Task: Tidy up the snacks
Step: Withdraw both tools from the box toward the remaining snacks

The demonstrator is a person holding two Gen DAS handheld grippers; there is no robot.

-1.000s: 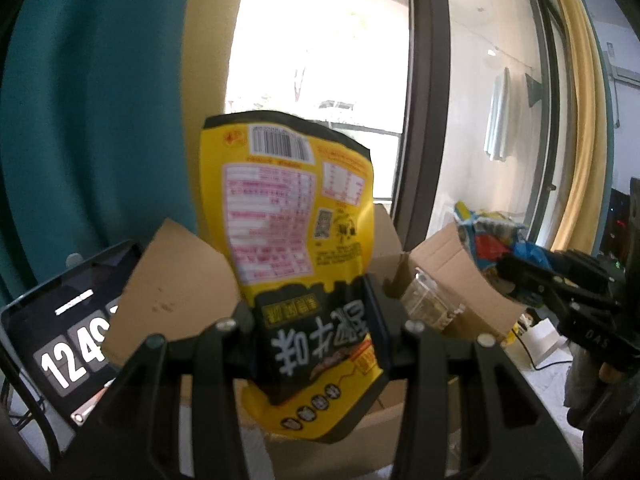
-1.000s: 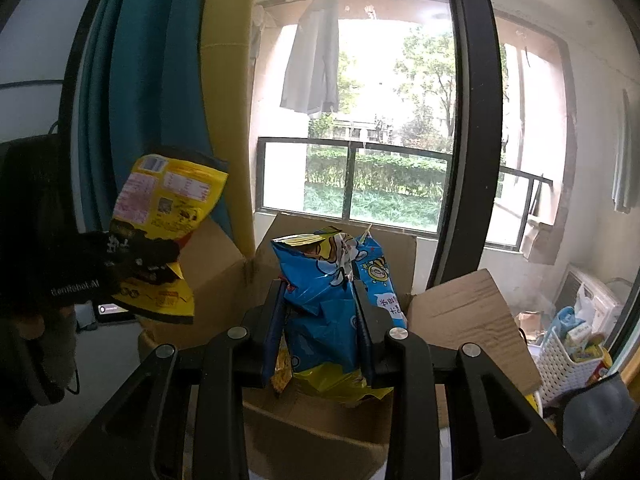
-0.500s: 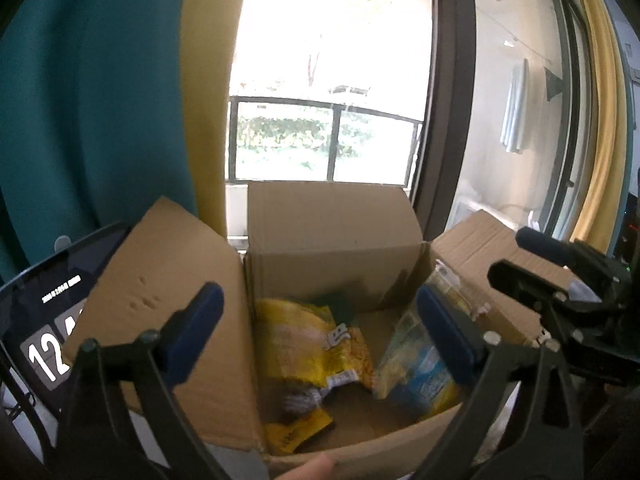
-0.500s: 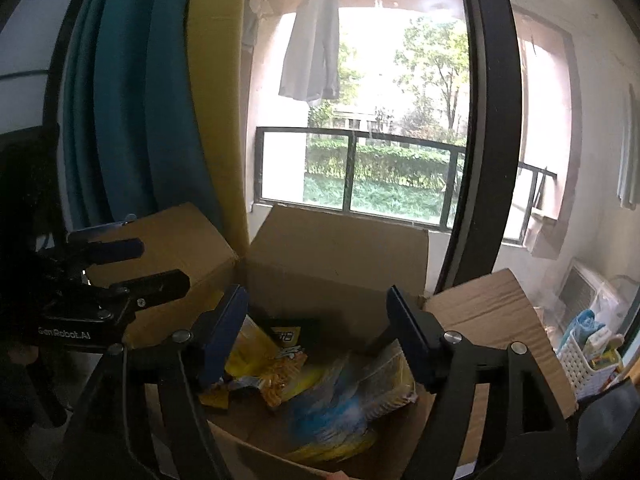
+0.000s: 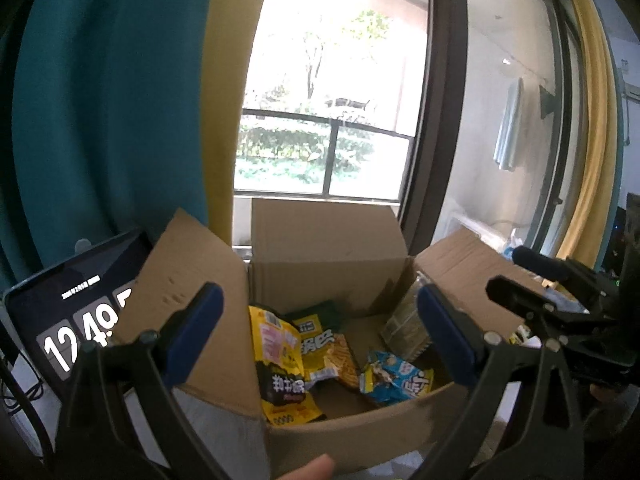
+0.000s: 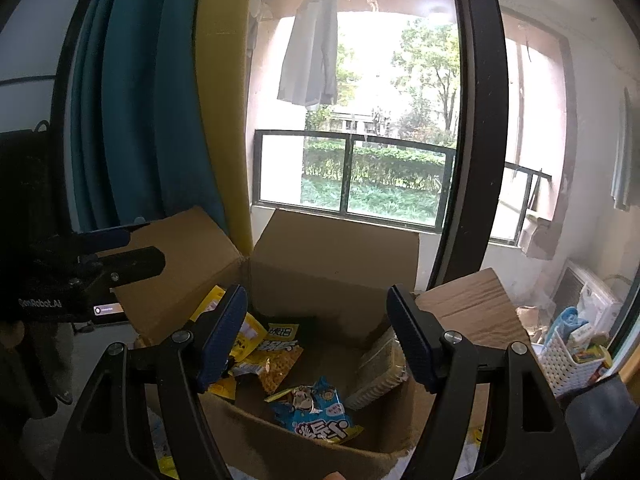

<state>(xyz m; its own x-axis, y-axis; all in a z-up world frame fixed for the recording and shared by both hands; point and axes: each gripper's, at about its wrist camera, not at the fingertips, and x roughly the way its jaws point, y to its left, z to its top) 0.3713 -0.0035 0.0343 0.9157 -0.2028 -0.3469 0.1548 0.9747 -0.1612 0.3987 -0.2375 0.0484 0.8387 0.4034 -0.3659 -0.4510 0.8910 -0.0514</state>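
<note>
Both my left gripper [image 5: 320, 328] and right gripper [image 6: 316, 332] hang released and empty above the box [image 5: 328, 240]; the snacks [image 5: 280, 360] lie inside. Next, I likely fetch another packet.

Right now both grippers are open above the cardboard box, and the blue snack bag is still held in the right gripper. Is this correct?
Not quite. The right gripper is open and holds nothing: the right wrist view shows the blue snack bag lying inside the cardboard box. The left gripper is open too.
</note>
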